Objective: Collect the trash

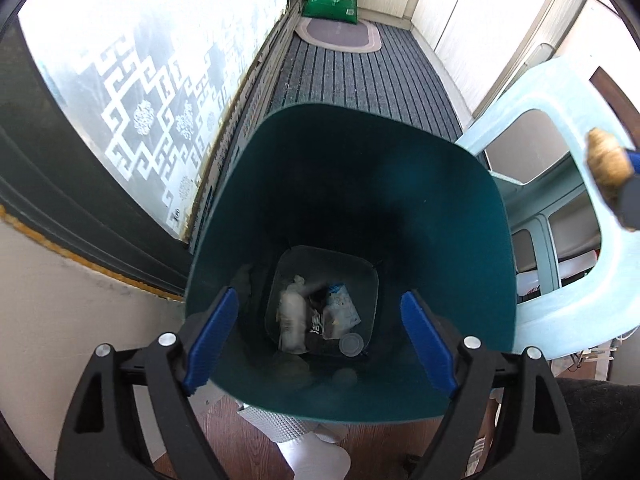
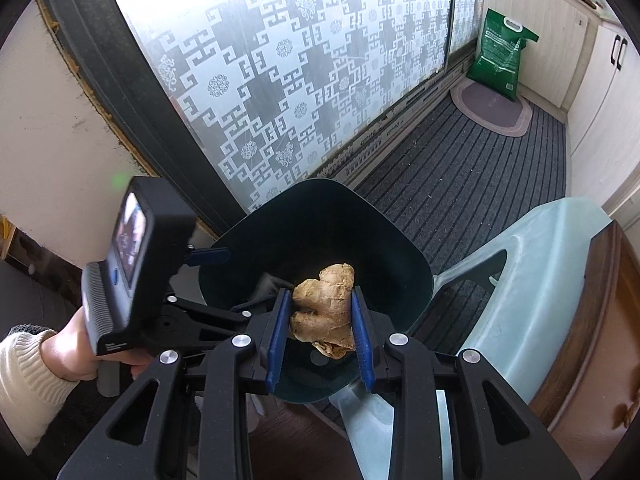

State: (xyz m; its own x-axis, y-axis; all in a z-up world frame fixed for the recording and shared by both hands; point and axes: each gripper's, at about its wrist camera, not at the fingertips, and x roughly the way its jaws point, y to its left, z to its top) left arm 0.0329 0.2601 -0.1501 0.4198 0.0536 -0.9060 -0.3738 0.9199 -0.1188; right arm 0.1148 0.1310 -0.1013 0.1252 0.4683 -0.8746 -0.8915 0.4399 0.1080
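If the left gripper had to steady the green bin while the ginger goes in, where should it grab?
Take the near rim of the green bin, coming from above with one finger inside the wall and one outside. The wall is thin and the mouth faces up, so only an edge pinch suits. The left gripper is open and empty over the mouth; the right gripper is shut on the ginger.

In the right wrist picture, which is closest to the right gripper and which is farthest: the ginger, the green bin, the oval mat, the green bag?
1. ginger: pinched between the right gripper pads.
2. green bin: just beyond and below, open mouth under the ginger.
3. oval mat: far along the striped carpet, upper right.
4. green bag: behind the mat, standing against the wall.
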